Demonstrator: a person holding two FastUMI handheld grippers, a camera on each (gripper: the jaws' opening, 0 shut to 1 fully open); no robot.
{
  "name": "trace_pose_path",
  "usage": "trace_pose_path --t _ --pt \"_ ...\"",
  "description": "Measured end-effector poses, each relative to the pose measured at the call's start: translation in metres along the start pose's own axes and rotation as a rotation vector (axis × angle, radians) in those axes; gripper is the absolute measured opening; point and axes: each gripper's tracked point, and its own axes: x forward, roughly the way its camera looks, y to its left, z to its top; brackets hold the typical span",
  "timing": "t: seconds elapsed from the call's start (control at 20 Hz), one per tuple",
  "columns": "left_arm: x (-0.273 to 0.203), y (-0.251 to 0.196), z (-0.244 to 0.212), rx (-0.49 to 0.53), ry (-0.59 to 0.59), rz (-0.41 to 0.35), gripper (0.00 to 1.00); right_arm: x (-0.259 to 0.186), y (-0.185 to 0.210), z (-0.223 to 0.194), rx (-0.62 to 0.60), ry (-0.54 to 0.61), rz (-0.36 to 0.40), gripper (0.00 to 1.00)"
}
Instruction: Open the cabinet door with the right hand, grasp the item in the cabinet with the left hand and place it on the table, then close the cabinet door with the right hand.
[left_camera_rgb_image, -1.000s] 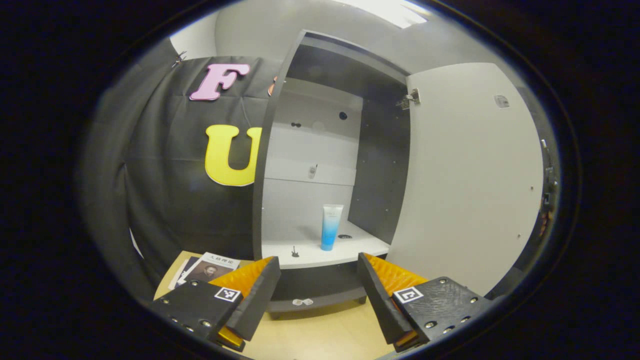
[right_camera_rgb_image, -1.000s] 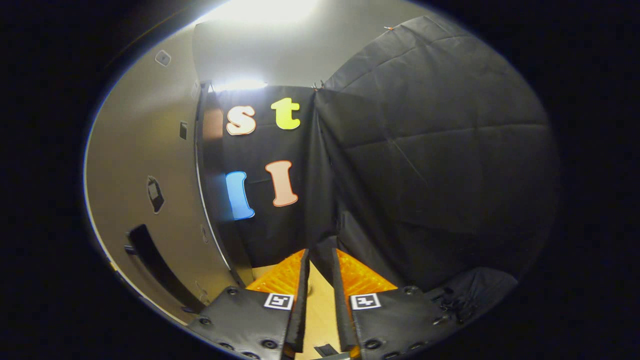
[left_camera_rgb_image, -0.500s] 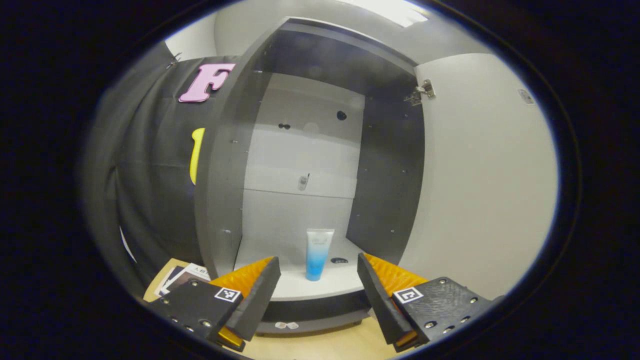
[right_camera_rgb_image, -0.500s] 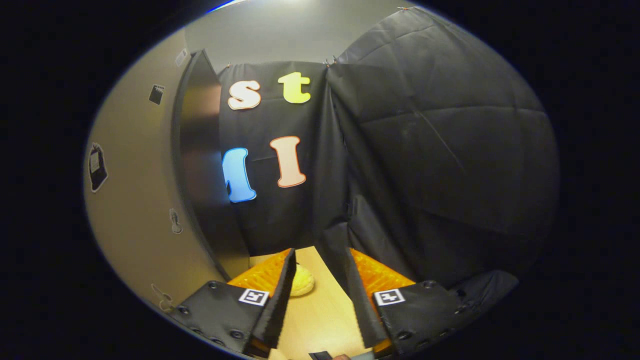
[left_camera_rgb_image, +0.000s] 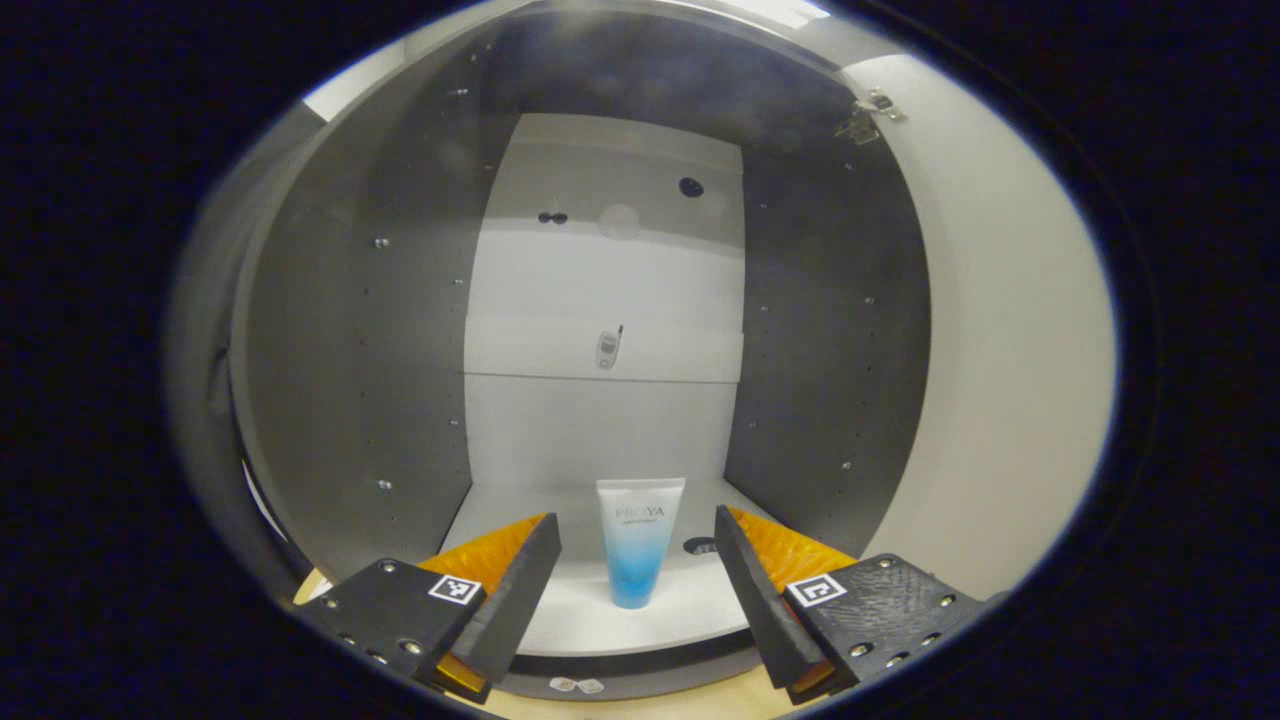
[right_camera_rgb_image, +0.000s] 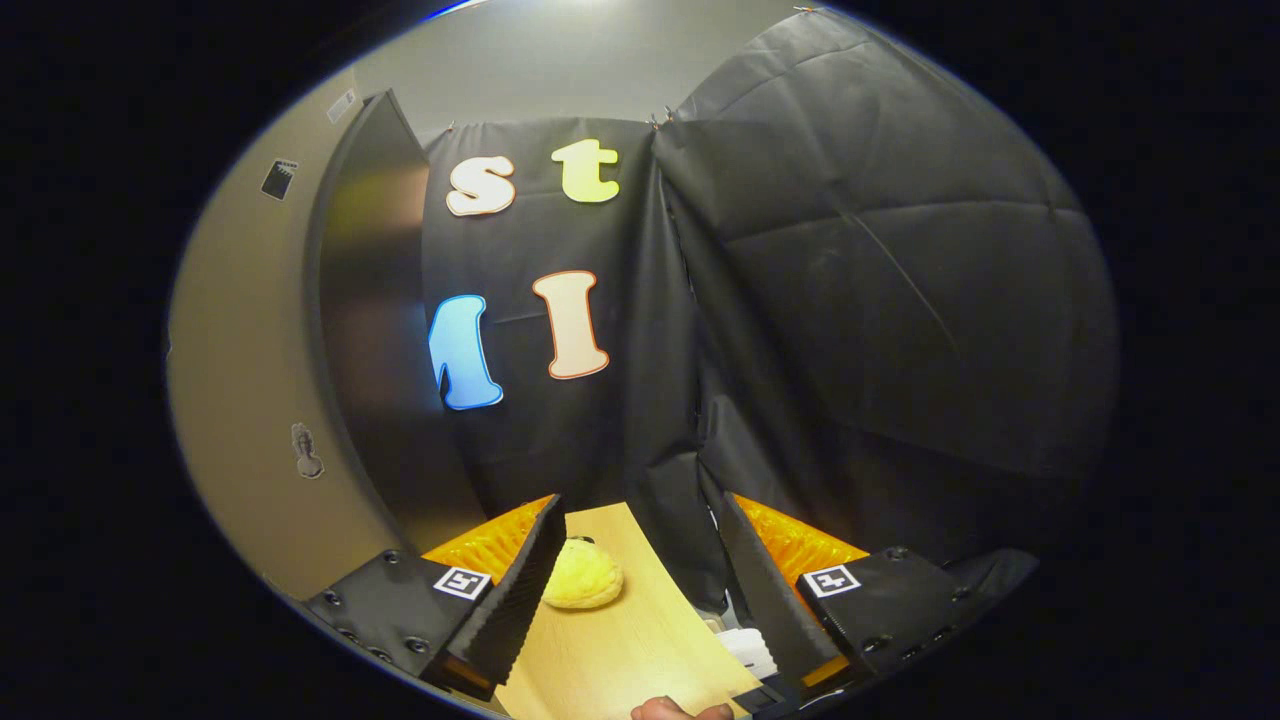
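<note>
Tube (left_camera_rgb_image: 639, 540) in the left gripper view: larger and nearer than a second ago, now framed between the spread fingers of the left gripper (left_camera_rgb_image: 637, 590), untouched. White fading to blue, upright on the cabinet (left_camera_rgb_image: 360, 330) floor, long axis vertical, wide crimped end up. Cabinet door (left_camera_rgb_image: 1010, 330) open at right.

Right gripper view: right gripper (right_camera_rgb_image: 640, 590) wider apart than before, holding nothing, above the table (right_camera_rgb_image: 640, 650); yellow lump (right_camera_rgb_image: 583, 585) just beside its left finger.
</note>
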Motion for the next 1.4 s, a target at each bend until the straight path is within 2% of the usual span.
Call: trace_pose_path --t 0.05,0.1,0.2,0.25,0.3,0.35,0.5,0.55,0.6,0.65,0.7,0.75,0.8,1.05,1.1,1.2,1.35,1.4 --pt "0.008 -0.002 -0.007 -0.018 0.031 0.012 0.91 0.003 -0.001 0.0 0.007 -0.002 0.005 0.93" --pt "0.015 -0.003 -0.014 -0.034 0.054 0.015 0.95 0.005 -0.004 0.001 0.015 -0.003 0.004 0.93" --pt "0.029 -0.005 -0.02 -0.043 0.058 0.02 0.92 0.007 -0.008 0.002 0.037 -0.004 0.01 0.92" --pt "0.033 -0.005 -0.021 -0.045 0.057 0.03 0.95 0.009 -0.009 0.002 0.039 -0.006 0.01 0.92" --pt "0.036 -0.005 -0.022 -0.05 0.056 0.037 0.92 0.009 -0.011 0.002 0.03 -0.009 0.01 0.92" --pt "0.039 -0.004 -0.022 -0.056 0.054 0.046 0.95 0.01 -0.013 0.002 0.015 -0.009 0.008 0.92" --pt "0.048 0.0 -0.022 -0.079 0.044 0.073 0.9 0.012 -0.012 -0.001 -0.012 -0.001 0.028 0.93" --pt "0.049 -0.001 -0.024 -0.086 0.045 0.071 0.78 0.013 -0.01 -0.002 -0.01 0.002 0.038 0.93" --pt "0.051 -0.005 -0.031 -0.098 0.061 0.057 0.66 0.013 -0.01 -0.003 -0.004 0.001 0.043 0.98" --pt "0.051 -0.006 -0.036 -0.106 0.082 0.058 0.66 0.014 -0.01 -0.002 0.001 -0.007 0.044 0.93" --pt "0.054 -0.006 -0.035 -0.102 0.068 0.057 0.67 0.016 -0.01 -0.002 0.004 -0.009 0.05 0.93" --pt "0.053 -0.005 -0.033 -0.098 0.056 0.054 0.53 0.016 -0.01 -0.004 0.006 -0.009 0.054 0.93" --pt "0.053 -0.006 -0.035 -0.101 0.059 0.048 0.49 0.017 -0.009 -0.003 0.007 -0.011 0.057 0.93" --pt "0.042 -0.006 -0.031 -0.1 0.041 0.036 0.48 0.018 -0.007 -0.003 -0.006 -0.014 0.072 0.93" --pt "0.039 -0.006 -0.028 -0.091 0.032 0.031 0.45 0.017 -0.006 -0.005 -0.004 -0.014 0.075 0.93" --pt "0.029 -0.008 -0.021 -0.07 0.012 0.015 0.48 0.014 -0.003 -0.006 0.002 -0.013 0.081 0.93" --pt "0.016 -0.011 -0.005 -0.04 -0.037 -0.026 0.46 0.009 -0.004 -0.008 -0.013 -0.013 0.076 0.93" --pt "0.009 -0.011 0.001 -0.022 -0.049 -0.04 0.47 0.006 -0.005 -0.006 -0.016 -0.017 0.07 0.97"
